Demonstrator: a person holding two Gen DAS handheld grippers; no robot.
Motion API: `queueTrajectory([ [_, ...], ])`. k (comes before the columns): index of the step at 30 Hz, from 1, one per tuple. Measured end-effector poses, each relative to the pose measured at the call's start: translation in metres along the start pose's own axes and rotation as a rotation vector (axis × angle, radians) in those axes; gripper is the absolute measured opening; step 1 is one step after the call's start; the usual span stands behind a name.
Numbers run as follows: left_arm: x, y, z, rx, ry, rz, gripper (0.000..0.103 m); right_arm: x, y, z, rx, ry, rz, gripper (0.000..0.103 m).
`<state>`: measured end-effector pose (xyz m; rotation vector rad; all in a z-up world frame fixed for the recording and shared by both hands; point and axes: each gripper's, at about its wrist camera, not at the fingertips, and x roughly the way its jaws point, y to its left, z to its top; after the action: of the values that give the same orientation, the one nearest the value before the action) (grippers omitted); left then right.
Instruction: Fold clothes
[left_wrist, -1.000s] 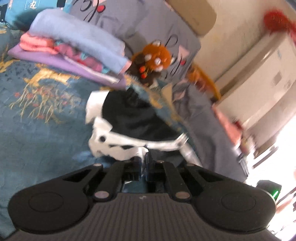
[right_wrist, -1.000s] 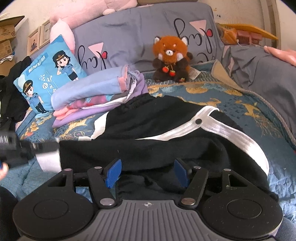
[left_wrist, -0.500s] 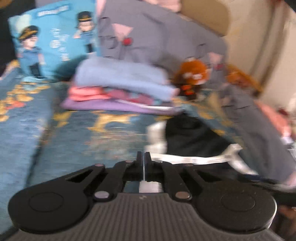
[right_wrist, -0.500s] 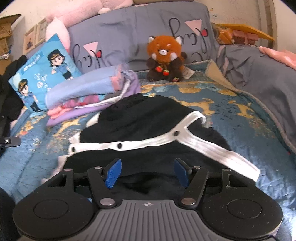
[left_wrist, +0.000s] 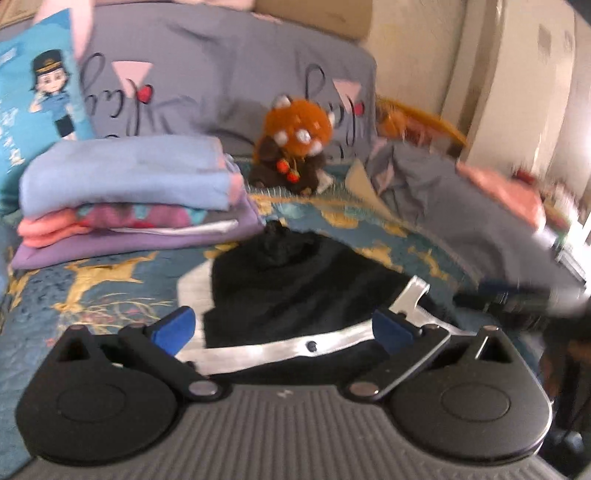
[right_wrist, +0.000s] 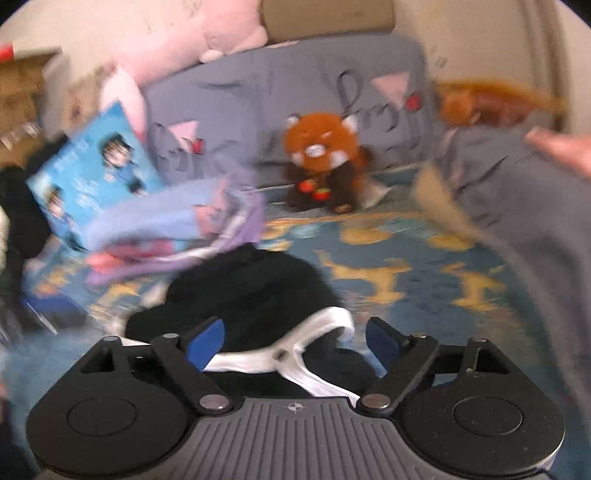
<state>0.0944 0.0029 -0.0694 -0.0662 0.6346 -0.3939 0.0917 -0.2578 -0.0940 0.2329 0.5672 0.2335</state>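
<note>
While both grippers' jaws are opening, left gripper (left_wrist: 284, 325) and right gripper (right_wrist: 293, 338) spread, pinching nothing, one black garment (left_wrist: 295, 280) below, one folded stack (left_wrist: 129, 199), one plush toy (left_wrist: 295, 144).

on the blue gold-patterned bed (left_wrist: 92, 295) lie a black white-trimmed garment (left_wrist: 295, 280), folded clothes stack (left_wrist: 129, 199) and plush (left_wrist: 295, 144).
</note>
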Motion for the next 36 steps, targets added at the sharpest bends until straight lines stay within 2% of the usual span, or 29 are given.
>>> queueTrajectory([
  [2,0.009,-0.015,-0.005,0.044,0.008,-0.005,0.103,0.017,-0.030,0.014,0.166,0.052,0.104,0.085],
  [4,0.016,-0.024,-0.011,0.069,0.017,-0.018,0.103,0.038,-0.063,0.027,0.347,0.126,0.188,0.080],
  [5,0.018,-0.026,-0.014,0.075,0.023,-0.027,0.103,0.045,-0.075,0.031,0.393,0.151,0.214,0.079],
  [8,0.024,-0.025,-0.023,0.056,0.025,-0.034,0.103,0.075,-0.100,0.041,0.441,0.310,0.195,0.080],
  [11,0.027,-0.017,-0.026,0.012,0.006,-0.027,0.103,0.107,-0.107,0.035,0.447,0.475,0.160,0.080],
  [12,0.027,-0.015,-0.027,-0.002,-0.003,-0.027,0.103,0.116,-0.107,0.031,0.459,0.504,0.172,0.080],
  [14,0.021,-0.005,-0.023,-0.026,-0.023,-0.028,0.103,0.125,-0.106,0.029,0.527,0.482,0.224,0.079],
  [16,0.016,0.002,-0.021,-0.044,-0.035,-0.027,0.103,0.133,-0.105,0.027,0.619,0.438,0.285,0.065],
  [18,0.016,0.007,-0.020,-0.059,-0.034,-0.026,0.103,0.141,-0.105,0.027,0.723,0.395,0.338,0.029],
  [20,0.016,0.011,-0.020,-0.068,-0.031,-0.025,0.103,0.148,-0.100,0.029,0.728,0.405,0.323,0.011],
  [23,0.017,0.012,-0.021,-0.063,-0.026,-0.022,0.103,0.149,-0.087,0.035,0.647,0.431,0.232,0.010],
  [25,0.018,0.011,-0.021,-0.049,-0.026,-0.015,0.103,0.138,-0.078,0.044,0.534,0.382,0.121,0.008],
  [27,0.019,0.009,-0.021,-0.029,-0.023,-0.004,0.103,0.123,-0.055,0.057,0.313,0.302,-0.020,0.008],
  [31,0.020,0.004,-0.026,-0.006,-0.011,-0.001,0.103,0.100,0.012,0.071,-0.224,0.150,-0.252,0.008],
  [34,0.022,0.002,-0.027,-0.007,-0.004,-0.006,0.103,0.084,0.059,0.066,-0.565,0.041,-0.367,0.007],
  [36,0.026,0.001,-0.029,0.000,0.006,-0.005,0.103,0.071,0.085,0.061,-0.739,-0.045,-0.408,0.007],
])
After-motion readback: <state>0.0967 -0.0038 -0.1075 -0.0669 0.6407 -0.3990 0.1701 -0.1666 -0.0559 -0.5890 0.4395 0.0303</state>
